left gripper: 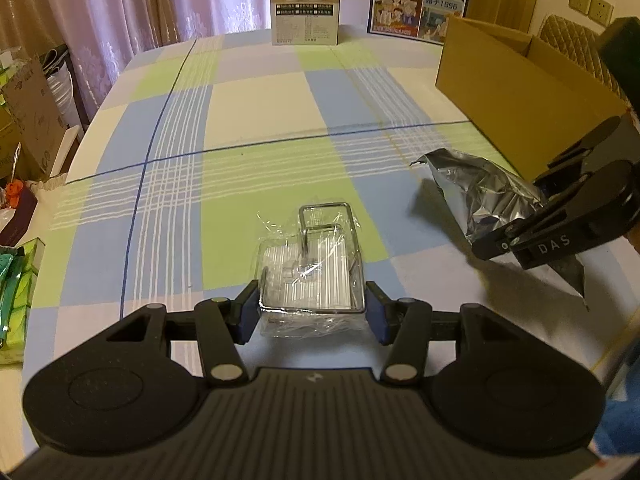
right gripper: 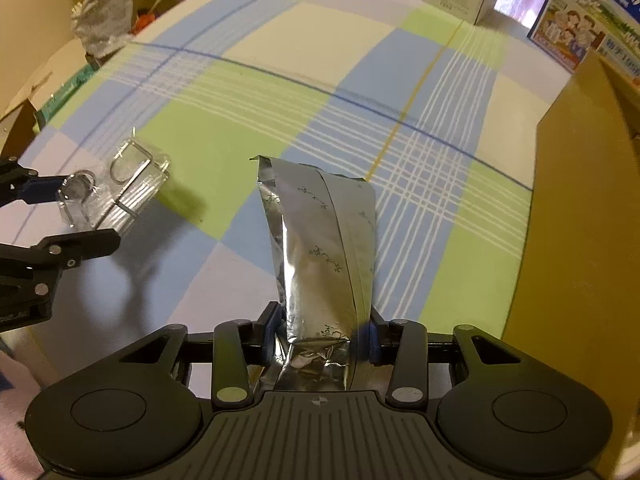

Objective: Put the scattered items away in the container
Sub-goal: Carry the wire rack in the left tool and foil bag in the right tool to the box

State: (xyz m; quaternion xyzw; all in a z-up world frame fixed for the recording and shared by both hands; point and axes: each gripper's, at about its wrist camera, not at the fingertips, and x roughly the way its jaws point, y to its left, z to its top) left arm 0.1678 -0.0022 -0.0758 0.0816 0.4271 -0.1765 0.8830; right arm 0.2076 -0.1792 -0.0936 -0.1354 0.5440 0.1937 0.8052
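We held one clear plastic packet [left gripper: 312, 276] of wire hooks in the left gripper [left gripper: 312, 312], its blue pads pressed on both sides at about half spread. One crinkled silver foil pouch [right gripper: 324, 256], printed with small dark script, stood pinched between the narrowly set fingers of the right gripper [right gripper: 320, 336]. Both hung over the checked tablecloth [left gripper: 256, 96], the pouch just beside the one open cardboard box [left gripper: 516, 96], the packet farther from it. Two printed cartons stood beyond the box.
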